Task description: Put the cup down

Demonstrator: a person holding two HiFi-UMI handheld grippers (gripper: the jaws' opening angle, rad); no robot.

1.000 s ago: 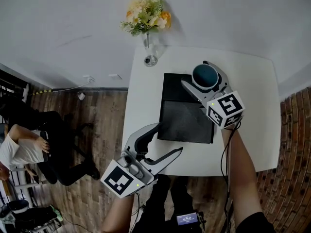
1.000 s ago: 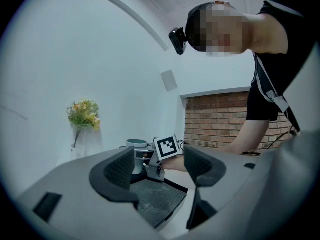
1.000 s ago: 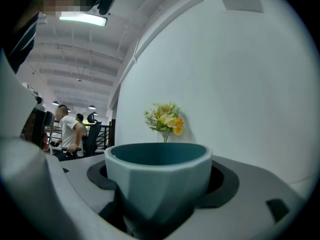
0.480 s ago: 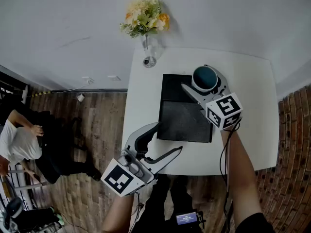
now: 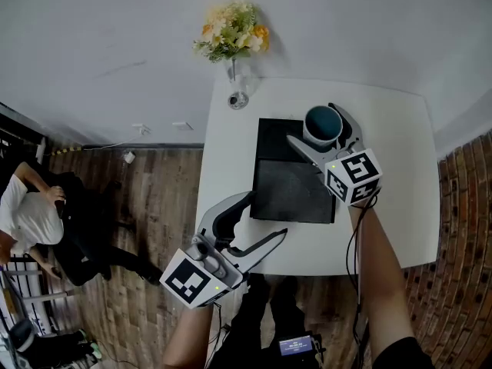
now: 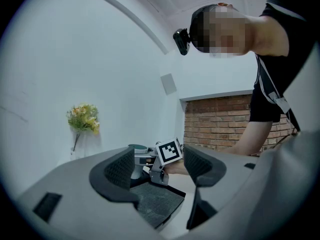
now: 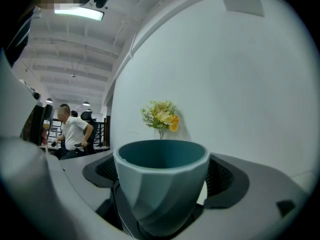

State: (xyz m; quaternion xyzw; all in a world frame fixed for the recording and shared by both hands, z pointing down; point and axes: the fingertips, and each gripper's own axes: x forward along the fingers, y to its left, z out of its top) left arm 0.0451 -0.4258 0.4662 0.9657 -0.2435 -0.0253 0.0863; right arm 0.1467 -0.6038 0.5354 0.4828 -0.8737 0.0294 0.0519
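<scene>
1. The right tool (image 5: 316,128) is opening its jaws around the cup (image 7: 161,184), which is standing at the black mat's (image 5: 288,191) far right corner.
2. It should be backing straight off, brushing nothing.

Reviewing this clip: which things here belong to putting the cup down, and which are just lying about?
Part of the job:
- teal cup
- right gripper, jaws opening, with the cup between them
- black mat beneath the cup
- white table

Just there:
- vase of flowers
- left gripper, open and empty
- person seated in the background
</scene>
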